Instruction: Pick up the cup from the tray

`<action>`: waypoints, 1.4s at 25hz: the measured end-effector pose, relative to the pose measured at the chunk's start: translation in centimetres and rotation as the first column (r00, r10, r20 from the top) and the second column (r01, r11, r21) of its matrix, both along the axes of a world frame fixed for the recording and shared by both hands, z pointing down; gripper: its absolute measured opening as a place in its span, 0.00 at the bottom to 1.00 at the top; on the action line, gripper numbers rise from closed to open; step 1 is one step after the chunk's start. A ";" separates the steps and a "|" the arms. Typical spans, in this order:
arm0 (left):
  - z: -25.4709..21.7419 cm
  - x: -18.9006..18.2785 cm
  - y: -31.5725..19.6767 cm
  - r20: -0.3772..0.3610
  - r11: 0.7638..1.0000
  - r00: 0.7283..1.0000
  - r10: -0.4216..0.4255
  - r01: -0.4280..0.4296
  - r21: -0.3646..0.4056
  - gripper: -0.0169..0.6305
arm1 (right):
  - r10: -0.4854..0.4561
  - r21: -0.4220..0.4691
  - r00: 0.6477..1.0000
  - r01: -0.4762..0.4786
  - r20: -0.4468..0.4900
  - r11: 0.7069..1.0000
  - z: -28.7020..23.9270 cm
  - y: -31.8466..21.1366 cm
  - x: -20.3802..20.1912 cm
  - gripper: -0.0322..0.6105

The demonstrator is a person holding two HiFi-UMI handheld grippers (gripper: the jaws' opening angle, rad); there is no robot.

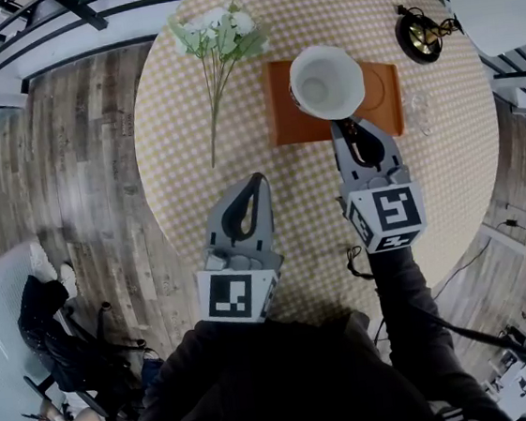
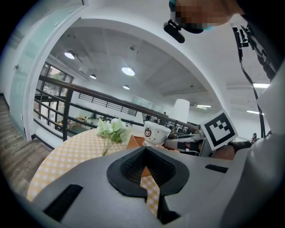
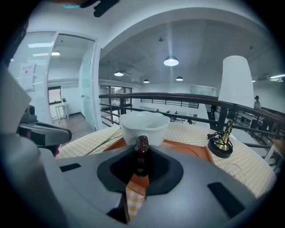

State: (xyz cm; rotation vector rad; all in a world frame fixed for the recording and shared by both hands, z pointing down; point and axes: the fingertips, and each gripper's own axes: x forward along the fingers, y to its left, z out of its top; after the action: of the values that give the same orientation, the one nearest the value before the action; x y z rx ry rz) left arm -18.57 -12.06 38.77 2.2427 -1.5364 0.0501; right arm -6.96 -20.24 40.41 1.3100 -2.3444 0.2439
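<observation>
Cup (image 1: 326, 82), white, over the orange tray (image 1: 378, 97), is held by its brown handle (image 3: 141, 149) in the clenched right gripper (image 1: 346, 129), probably for a steady lift (left gripper (image 1: 256, 183) closed, empty).

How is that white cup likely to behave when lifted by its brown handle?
The cup looks like glazed ceramic, so it is probably stiff, breakable and fairly heavy for its size. The right tool grips only the thin brown handle, so its wide body may tilt or swing. The glossy handle could slip.
</observation>
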 end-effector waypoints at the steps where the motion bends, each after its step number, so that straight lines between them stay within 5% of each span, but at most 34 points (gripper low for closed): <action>1: 0.0 0.0 0.0 0.001 1.000 1.000 -0.001 0.001 0.000 0.04 | 0.000 0.001 1.000 0.000 0.004 1.000 -0.1 0.0 0.0 0.11; 16: -1.5 1.0 0.9 0.009 0.999 1.000 -0.017 0.017 0.034 0.04 | -0.034 0.065 0.999 0.031 0.039 0.997 -3.2 -0.4 -0.6 0.11; 35: -5.1 0.2 9.6 0.030 0.980 0.983 -0.178 0.175 0.089 0.04 | -0.249 0.095 0.965 0.241 0.083 0.966 -6.2 7.5 -5.2 0.11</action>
State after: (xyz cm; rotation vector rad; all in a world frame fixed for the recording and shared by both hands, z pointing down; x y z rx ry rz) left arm -18.39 -2.45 33.68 2.1713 -1.7840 -0.0264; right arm -12.15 -12.73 34.24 1.0498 -2.5938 0.1328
